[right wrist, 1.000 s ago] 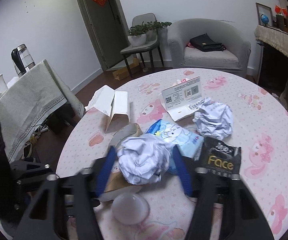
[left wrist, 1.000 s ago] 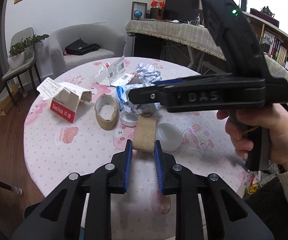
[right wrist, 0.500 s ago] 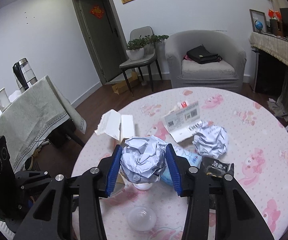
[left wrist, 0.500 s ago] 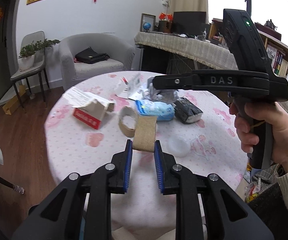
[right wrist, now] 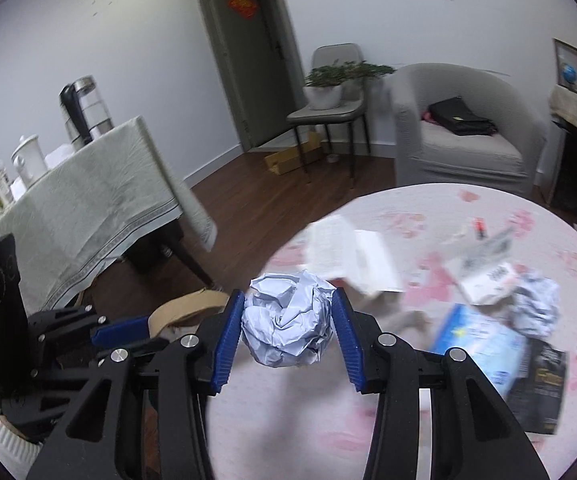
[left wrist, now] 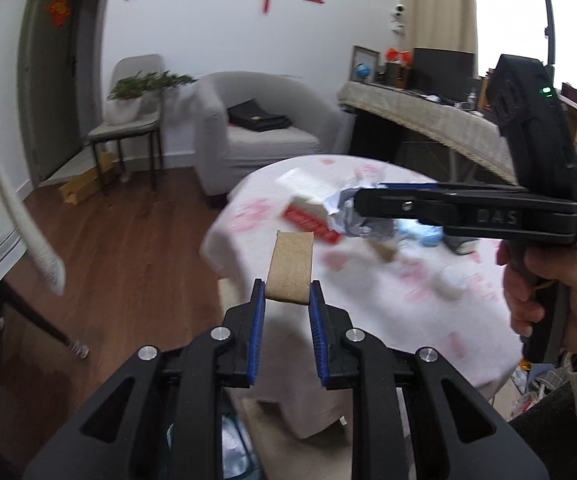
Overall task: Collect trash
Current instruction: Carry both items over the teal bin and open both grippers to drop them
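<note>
The left gripper [left wrist: 287, 304] pinches a flattened brown cardboard tape ring [left wrist: 291, 266] only by its lower edge, clear of the round pink-patterned table [left wrist: 428, 320], so a quick swing could slip it out. The right gripper [right wrist: 288, 326] squeezes a crumpled grey-white paper ball [right wrist: 287, 319] above the table edge; this springy paper may pop free.

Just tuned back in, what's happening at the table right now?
A person is clearing trash with two handheld grippers. The left gripper is shut on a cardboard roll, and the right gripper is clamped on a crumpled paper ball; both pieces are lifted clear of the round table. A white box, blue pack, black packet and another paper wad are still there.
</note>
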`<control>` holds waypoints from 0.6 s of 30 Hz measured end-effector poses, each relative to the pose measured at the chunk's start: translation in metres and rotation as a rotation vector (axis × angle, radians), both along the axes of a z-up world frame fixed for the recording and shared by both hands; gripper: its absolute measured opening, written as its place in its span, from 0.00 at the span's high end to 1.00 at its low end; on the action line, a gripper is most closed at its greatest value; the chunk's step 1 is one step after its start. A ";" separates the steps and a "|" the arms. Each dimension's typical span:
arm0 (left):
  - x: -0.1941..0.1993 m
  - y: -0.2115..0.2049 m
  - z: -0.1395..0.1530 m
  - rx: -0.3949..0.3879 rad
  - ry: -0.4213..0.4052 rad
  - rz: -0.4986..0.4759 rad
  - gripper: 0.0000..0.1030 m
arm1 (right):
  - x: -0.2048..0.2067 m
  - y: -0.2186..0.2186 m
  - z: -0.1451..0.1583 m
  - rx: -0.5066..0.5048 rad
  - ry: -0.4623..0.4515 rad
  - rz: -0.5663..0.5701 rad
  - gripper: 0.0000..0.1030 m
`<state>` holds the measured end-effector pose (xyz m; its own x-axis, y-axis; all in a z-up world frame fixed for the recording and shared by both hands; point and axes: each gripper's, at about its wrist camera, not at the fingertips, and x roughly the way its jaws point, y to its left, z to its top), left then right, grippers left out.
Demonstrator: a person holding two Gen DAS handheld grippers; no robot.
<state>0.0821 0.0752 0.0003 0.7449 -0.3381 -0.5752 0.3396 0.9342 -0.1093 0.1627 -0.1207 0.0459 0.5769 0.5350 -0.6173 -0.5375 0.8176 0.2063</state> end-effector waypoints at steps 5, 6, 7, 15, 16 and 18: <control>0.000 0.038 -0.018 0.018 0.067 0.082 0.77 | -0.004 0.039 -0.005 -0.031 -0.002 0.053 0.56; 0.001 0.044 -0.022 0.020 0.083 0.095 0.77 | -0.004 0.045 -0.007 -0.037 -0.002 0.060 0.56; 0.002 0.051 -0.027 0.022 0.104 0.115 0.77 | -0.005 0.053 -0.008 -0.039 0.000 0.071 0.56; 0.006 0.098 -0.064 0.029 0.255 0.180 0.77 | -0.009 0.095 -0.020 -0.062 0.011 0.130 0.56; 0.006 0.102 -0.067 0.028 0.266 0.186 0.77 | -0.009 0.101 -0.023 -0.069 0.015 0.140 0.56; 0.005 0.111 -0.074 0.021 0.302 0.203 0.77 | -0.010 0.109 -0.028 -0.078 0.020 0.152 0.56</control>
